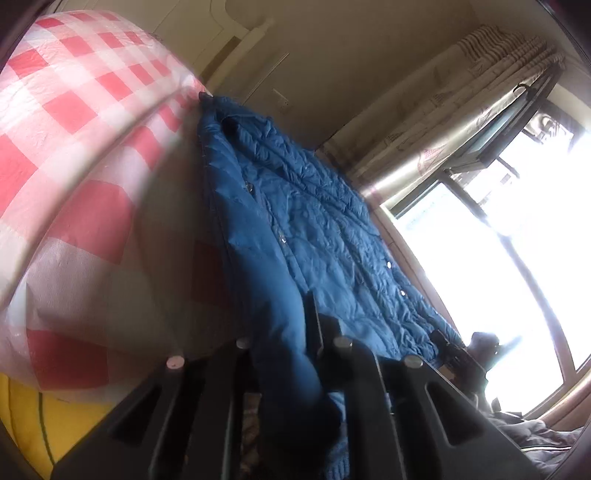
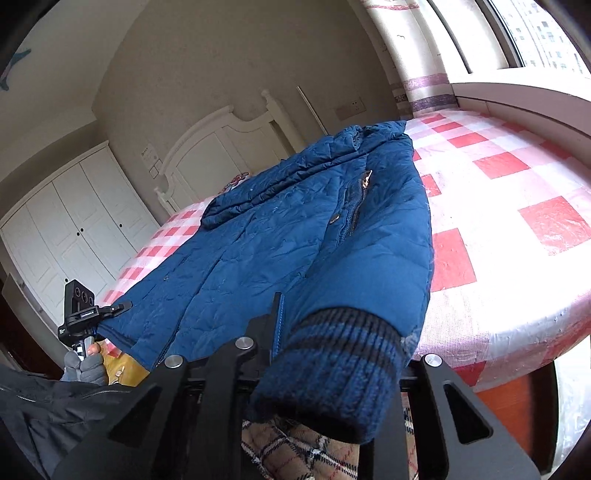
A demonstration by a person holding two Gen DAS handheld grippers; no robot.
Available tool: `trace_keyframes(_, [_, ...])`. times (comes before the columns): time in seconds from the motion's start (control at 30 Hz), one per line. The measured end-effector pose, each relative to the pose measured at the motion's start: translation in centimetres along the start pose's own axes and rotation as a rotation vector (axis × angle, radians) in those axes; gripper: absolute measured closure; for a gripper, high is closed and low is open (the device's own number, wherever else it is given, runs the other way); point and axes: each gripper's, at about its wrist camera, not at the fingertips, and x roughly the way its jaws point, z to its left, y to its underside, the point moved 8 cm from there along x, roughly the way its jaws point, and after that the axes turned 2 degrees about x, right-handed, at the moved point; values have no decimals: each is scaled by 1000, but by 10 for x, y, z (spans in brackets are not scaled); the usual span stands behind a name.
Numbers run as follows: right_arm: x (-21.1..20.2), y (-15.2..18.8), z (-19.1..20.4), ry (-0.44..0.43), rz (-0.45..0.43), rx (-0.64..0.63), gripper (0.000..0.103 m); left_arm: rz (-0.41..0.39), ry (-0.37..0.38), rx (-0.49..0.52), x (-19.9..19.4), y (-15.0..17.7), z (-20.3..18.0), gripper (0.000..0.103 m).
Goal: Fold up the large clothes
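Right wrist view, far left: white wardrobe [image 2: 74, 221] against the wall, and below it, lower left of the frame, left gripper [image 2: 110, 309] in a gloved hand [image 2: 86, 363], at the near hem corner of the blue jacket [image 2: 258, 240]; jaws too small to tell whether spread or pressed together. White headboard [image 2: 221, 147] upper centre. Jacket laid flat across the red-and-white checked bedcover [image 2: 498, 221], collar toward the headboard, filling mid-frame. Lower centre: right gripper [image 2: 275, 332] pinching the ribbed striped cuff [image 2: 340, 369] of the sleeve, cuff draped over the fingers. Window [image 2: 535, 33] upper right.

Left wrist view: checked bedcover [image 1: 74, 129] at left, blurred; jacket [image 1: 295, 221] in the centre, its edge pinched between the left gripper [image 1: 284, 354] fingers at bottom centre. Curtain [image 1: 461, 110] and bright window [image 1: 498, 258] at right.
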Motion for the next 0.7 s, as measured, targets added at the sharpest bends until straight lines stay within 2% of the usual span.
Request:
trace_keyframes(0.1, [-42, -11, 37, -114, -64, -65, 80, -79, 119, 1, -45, -8, -31, 93])
trace_keyframes(0.2, [-90, -23, 79, -167, -117, -183, 80, -154, 244, -13, -88, -20, -56, 91])
trace_keyframes(0.3, [-120, -45, 112, -224, -203, -234, 80, -204, 335, -13, -106, -41, -77, 88])
trace_keyframes(0.37, [-119, -65, 126, -266, -243, -210, 80, -217, 392, -50, -102, -62, -82, 85])
trace_keyframes(0.43, [-105, -91, 131, -272, -246, -187, 80, -214, 384, -88, -88, -90, -80, 83])
trace_keyframes(0.53, [-63, -140, 122, -227, -216, -145, 80, -208, 315, -125, -50, -141, -64, 79])
trace_keyframes(0.63, [3, -191, 90, -168, -156, -29, 79, -188, 244, -234, 13, -190, -32, 75])
trace_keyframes(0.7, [56, -216, 61, -106, -112, 53, 79, -174, 167, -307, 59, -216, -5, 74])
